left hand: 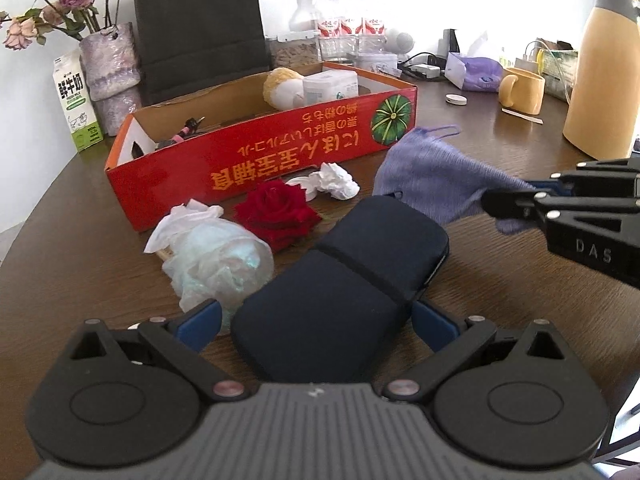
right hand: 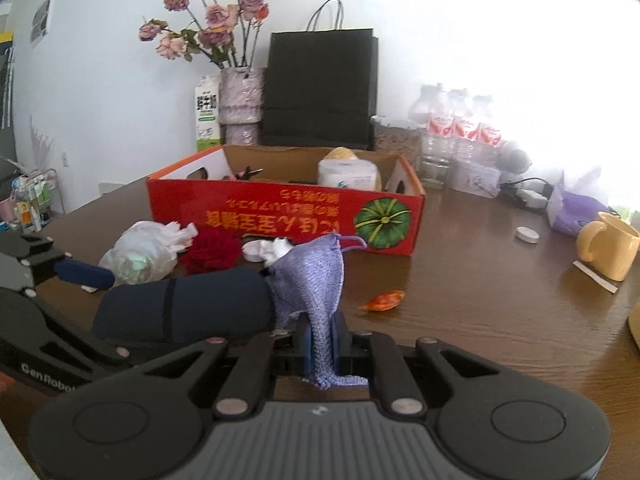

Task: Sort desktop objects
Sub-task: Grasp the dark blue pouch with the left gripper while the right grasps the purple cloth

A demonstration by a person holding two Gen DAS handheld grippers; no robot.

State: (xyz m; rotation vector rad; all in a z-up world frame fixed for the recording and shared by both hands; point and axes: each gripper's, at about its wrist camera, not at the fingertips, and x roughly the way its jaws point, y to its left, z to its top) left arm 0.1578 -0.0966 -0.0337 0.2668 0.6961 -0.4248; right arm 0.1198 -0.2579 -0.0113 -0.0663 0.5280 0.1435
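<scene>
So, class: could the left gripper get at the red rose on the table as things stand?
Probably not yet. The left gripper is shut on the dark case, so its jaws are occupied. The red rose lies just ahead, uncovered, beside the plastic bag.

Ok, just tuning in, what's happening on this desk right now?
A person is sorting desk clutter with two handheld grippers. The left gripper is closed on a dark blue case, and the right gripper pinches a purple face mask, lifted off the table. The red box behind already holds a few things. A red rose, crumpled tissue and a plastic bag lie loose in front of it.
</scene>
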